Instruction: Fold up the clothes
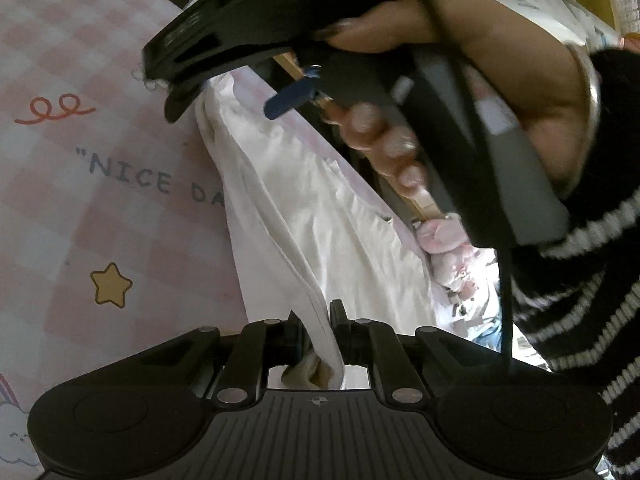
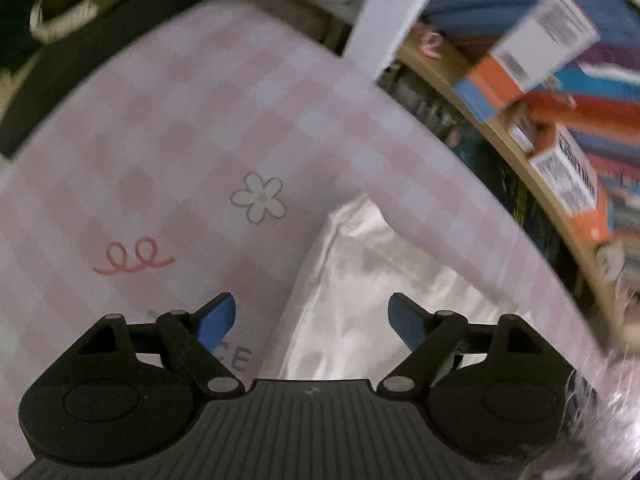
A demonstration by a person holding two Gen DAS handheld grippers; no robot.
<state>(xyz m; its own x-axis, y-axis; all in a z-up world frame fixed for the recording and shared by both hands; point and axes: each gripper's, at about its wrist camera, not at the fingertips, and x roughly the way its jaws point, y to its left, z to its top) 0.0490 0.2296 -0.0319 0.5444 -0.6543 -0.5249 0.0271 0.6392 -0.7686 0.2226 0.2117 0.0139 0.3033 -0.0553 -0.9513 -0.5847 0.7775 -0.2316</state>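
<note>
Right wrist view is motion-blurred; shelf items along the right edge are unreadable. In the left wrist view the person's hand (image 1: 400, 92) and striped sleeve (image 1: 580, 280) block the whole right side, and the right gripper (image 1: 240, 92) shows only partly, side-on.

Left gripper (image 1: 320, 332): jaws clamped tight on a bunched edge of the white garment (image 1: 320, 216), with cloth pushed through between the fingers.

Right gripper (image 2: 310, 320): jaws spread wide, blue pads (image 2: 216, 320) holding nothing; can't tell if they touch anything.

The garment lies over the pink checked bedsheet (image 2: 200, 120) near its right edge, partly lifted toward the left gripper. The sheet's "NICE DA…" print is cut off by cloth.
</note>
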